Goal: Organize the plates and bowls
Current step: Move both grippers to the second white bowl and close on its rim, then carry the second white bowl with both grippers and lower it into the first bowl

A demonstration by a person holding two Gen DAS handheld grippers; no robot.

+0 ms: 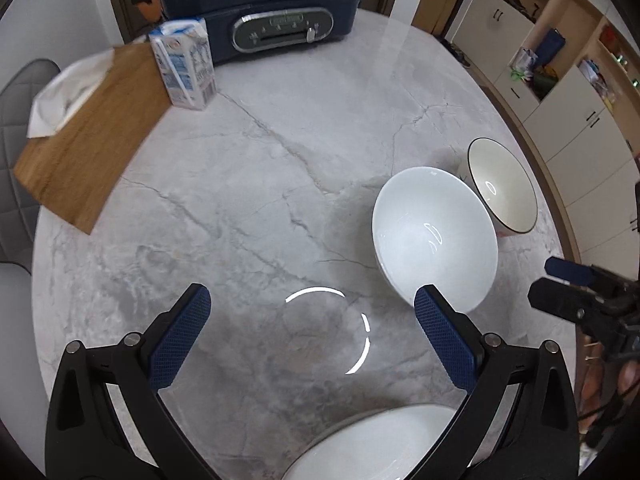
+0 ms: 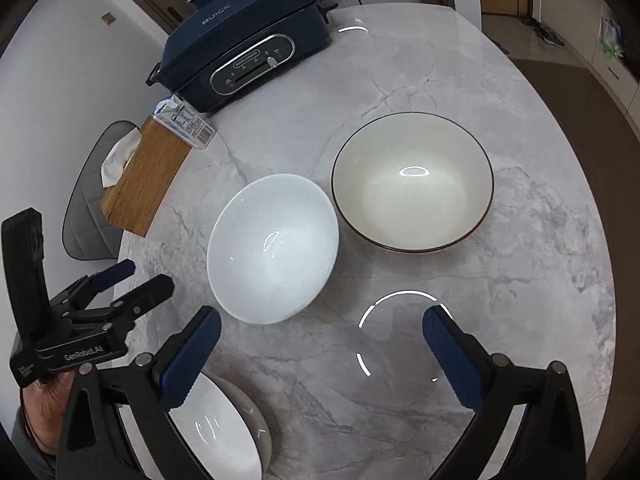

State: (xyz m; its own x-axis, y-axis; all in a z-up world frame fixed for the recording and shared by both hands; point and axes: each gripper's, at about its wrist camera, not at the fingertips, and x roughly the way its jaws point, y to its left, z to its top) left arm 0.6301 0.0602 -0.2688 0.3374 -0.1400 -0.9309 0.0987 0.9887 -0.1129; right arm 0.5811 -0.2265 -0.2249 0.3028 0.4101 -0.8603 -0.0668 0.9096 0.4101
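Counting up on the marble table (image 2: pixel 520 280): two bowls out in the middle, a white bowl (image 2: pixel 272 256) and a cream bowl (image 2: pixel 412 184) with a dark rim, just beside each other, both with nothing in them. At the near edge there's one white plate (image 2: pixel 216 432) on a second dish. My left gripper (image 1: pixel 312 336) and right gripper (image 2: pixel 320 352) are both spread wide, holding nothing.
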